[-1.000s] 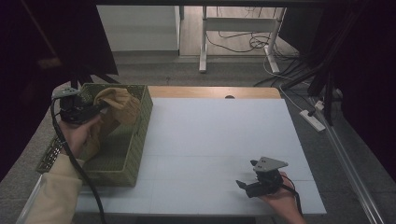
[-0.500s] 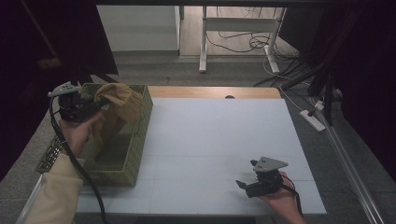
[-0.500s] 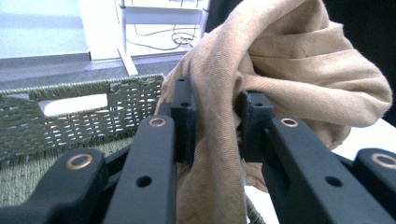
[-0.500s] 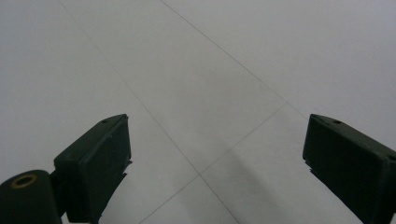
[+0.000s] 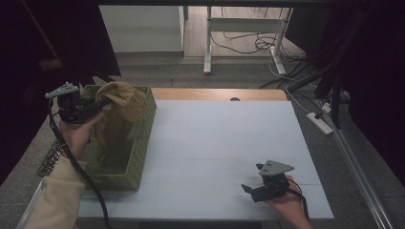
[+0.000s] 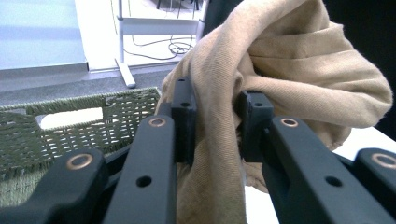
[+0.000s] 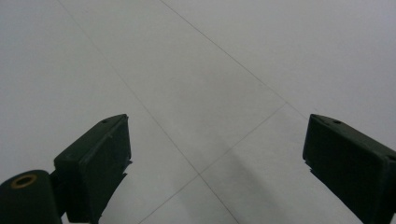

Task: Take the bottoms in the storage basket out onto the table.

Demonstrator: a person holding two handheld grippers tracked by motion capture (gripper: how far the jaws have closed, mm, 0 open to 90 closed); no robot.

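Left gripper [image 6: 215,116] pinches a bunched fold of tan cloth [image 5: 122,102] above wicker basket [image 5: 138,152]; soft, light, droops. Right gripper [image 7: 217,154] gapes empty.

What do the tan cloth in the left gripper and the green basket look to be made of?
Tan cloth: soft woven fabric, likely cotton, matte; it drapes in loose folds with a fine twill-like grain. Green basket: woven fibre or paper cord, possibly wicker, matte; an open plaited lattice shows on its walls. The left gripper pinches the cloth.
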